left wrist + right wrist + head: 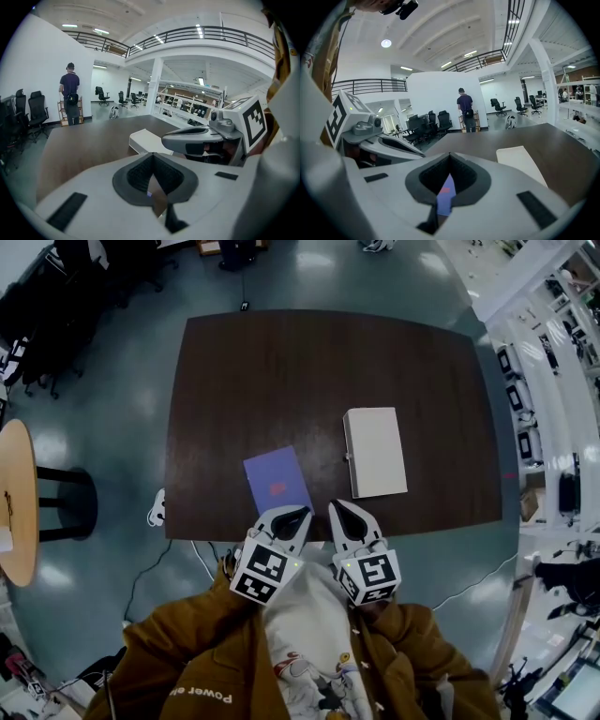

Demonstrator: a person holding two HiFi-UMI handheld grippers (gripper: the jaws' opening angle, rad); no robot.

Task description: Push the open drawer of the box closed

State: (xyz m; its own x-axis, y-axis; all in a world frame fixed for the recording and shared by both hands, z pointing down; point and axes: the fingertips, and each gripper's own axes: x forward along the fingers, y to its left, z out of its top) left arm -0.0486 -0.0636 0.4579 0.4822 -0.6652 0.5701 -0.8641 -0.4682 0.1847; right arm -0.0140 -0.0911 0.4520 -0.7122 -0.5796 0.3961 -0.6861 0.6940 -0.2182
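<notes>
A flat white box [375, 451] lies on the dark brown table [281, 371], right of centre, with a small knob on its left side. Whether its drawer stands out I cannot tell. A purple booklet [277, 479] lies to its left near the front edge. Both grippers hover side by side over that front edge, apart from the box. My left gripper [289, 519] is shut and empty; in its own view [152, 154] the box [145, 139] lies ahead. My right gripper [347, 515] is shut too [450, 154], with the box [520, 161] ahead to its right.
A round wooden side table [14, 502] and a black stool [66, 502] stand on the floor to the left. Office chairs [37, 324] line the far left. A person [70, 93] stands far beyond the table. Shelving [544, 381] runs along the right.
</notes>
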